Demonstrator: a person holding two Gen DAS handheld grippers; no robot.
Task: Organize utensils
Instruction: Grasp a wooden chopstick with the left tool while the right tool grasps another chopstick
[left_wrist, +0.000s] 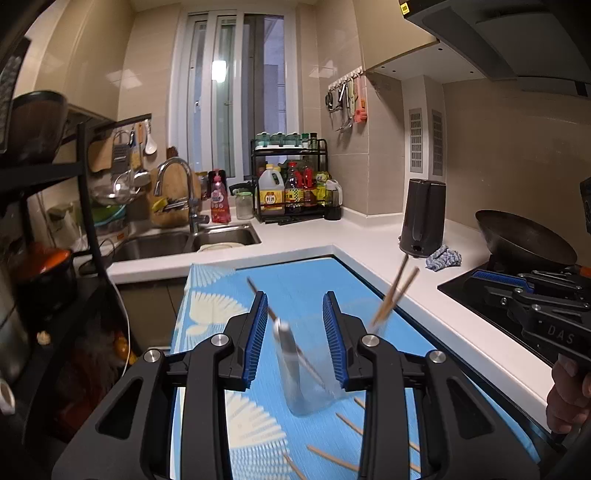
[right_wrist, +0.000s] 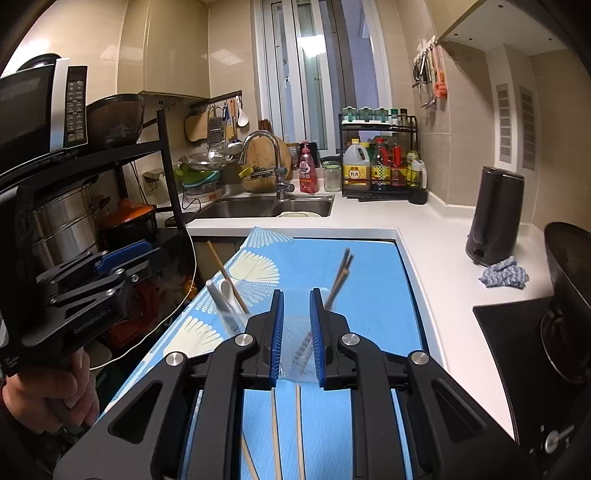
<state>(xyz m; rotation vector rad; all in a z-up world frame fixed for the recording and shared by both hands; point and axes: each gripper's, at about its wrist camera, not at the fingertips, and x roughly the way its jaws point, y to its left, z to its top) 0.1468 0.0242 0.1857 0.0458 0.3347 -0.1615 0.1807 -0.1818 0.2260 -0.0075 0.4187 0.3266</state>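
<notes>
Evidently sorting is mid-step: the left tool (left_wrist: 295, 339) stands part open around a clear cup (left_wrist: 306, 373) of dark utensils, pads off it, on the blue mat (left_wrist: 314, 273). The right tool (right_wrist: 297, 338), narrow, straddles another clear cup (right_wrist: 295, 350), contact unclear. Loose chopsticks (right_wrist: 299, 435) lie at six o'clock; next calls for gathering them.

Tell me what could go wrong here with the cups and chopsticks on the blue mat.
1. The clear cup stands inside the left claw with a long utensil leaning out; a sideways nudge could tip it.
2. Several loose chopsticks lie on the mat under the right claw; lowering it could knock them away.
</notes>
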